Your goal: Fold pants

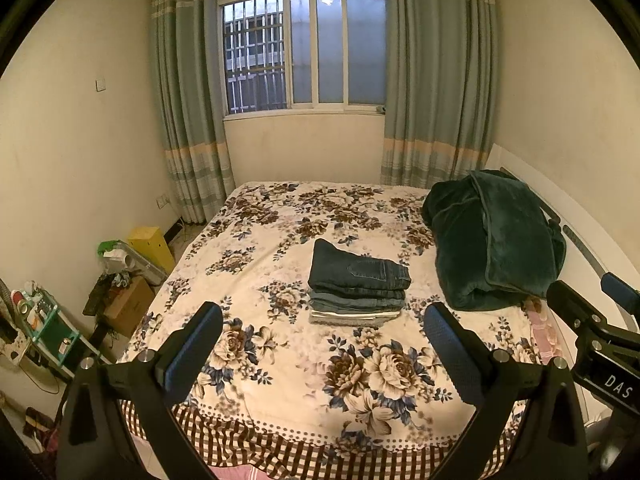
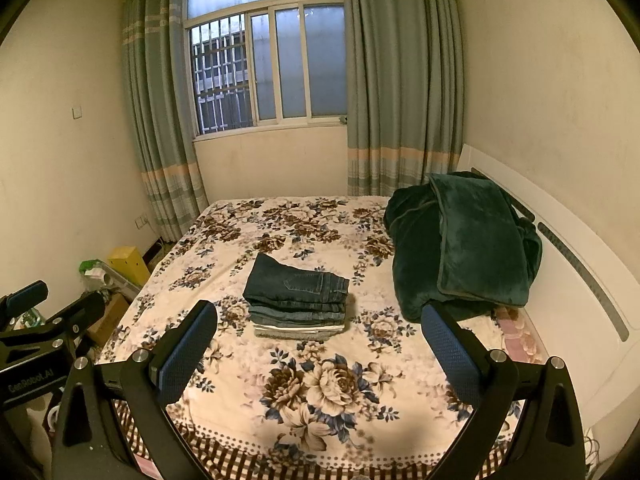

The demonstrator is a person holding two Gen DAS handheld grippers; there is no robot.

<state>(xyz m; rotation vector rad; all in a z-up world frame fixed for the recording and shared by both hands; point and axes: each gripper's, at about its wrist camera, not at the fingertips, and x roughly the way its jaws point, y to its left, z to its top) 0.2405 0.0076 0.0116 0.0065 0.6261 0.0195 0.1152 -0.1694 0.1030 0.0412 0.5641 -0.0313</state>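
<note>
A stack of folded pants (image 1: 358, 286) lies in the middle of the floral bedspread (image 1: 280, 360), dark jeans on top, lighter pairs beneath. It also shows in the right wrist view (image 2: 298, 300). My left gripper (image 1: 322, 350) is open and empty, held above the bed's near edge, short of the stack. My right gripper (image 2: 318, 350) is open and empty too, at a similar distance from the stack. The right gripper's body shows at the right edge of the left wrist view (image 1: 592, 320). The left gripper shows at the left edge of the right wrist view (image 2: 36, 320).
A dark green plush blanket (image 1: 496, 244) is piled at the right of the bed by the white headboard (image 2: 568, 264). Boxes, a yellow bin (image 1: 150, 246) and clutter stand on the floor left of the bed. Window and curtains are behind.
</note>
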